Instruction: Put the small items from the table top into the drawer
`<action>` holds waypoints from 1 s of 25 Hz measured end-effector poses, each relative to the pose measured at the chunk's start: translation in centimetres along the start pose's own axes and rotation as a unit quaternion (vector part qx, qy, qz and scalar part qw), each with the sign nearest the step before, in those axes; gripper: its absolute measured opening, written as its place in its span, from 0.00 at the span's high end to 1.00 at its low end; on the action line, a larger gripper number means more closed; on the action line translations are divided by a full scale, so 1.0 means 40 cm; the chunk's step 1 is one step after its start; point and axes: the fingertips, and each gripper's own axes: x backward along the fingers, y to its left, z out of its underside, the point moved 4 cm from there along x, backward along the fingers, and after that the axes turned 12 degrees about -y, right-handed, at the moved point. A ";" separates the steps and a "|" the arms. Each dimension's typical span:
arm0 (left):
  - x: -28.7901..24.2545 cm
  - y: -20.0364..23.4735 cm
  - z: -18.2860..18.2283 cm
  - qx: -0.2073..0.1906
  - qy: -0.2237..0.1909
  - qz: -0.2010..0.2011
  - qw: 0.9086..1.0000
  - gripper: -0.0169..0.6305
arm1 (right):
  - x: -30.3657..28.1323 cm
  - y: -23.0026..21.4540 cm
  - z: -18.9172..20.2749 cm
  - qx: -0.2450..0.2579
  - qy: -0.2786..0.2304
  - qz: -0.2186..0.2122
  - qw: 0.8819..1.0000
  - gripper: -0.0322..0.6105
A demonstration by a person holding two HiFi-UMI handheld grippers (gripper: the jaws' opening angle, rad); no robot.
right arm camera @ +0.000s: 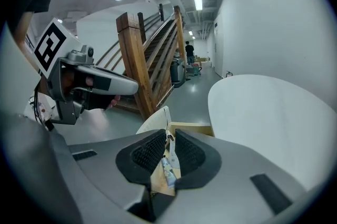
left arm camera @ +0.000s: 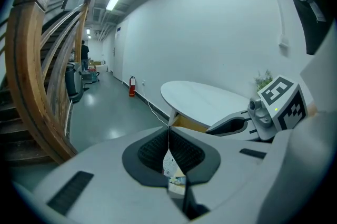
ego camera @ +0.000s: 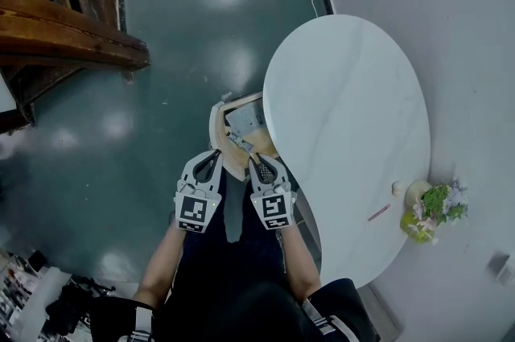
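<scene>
Left gripper view shows the left tongs [left arm camera: 168, 132] closed tip to tip on nothing. In the right gripper view the right tongs [right arm camera: 170, 136] stand a slit apart, also empty. Both hover side by side over the open drawer [ego camera: 217, 123], which juts from under the tabletop [ego camera: 346, 107] at its edge away from the wall and holds a few small things [ego camera: 243, 120]. A thin pink stick [ego camera: 379, 212] and a small white lump [ego camera: 397, 188] lie near the wall-side edge, beside the flower vase [ego camera: 434, 208]. This looks like a gap between carries. Next, one pair should cross to the stick, open wider and pinch it low.
</scene>
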 end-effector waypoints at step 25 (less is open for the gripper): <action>0.020 0.037 0.016 0.004 0.003 -0.004 1.000 0.94 | -0.221 -0.020 0.172 0.028 0.079 -0.007 0.996 0.83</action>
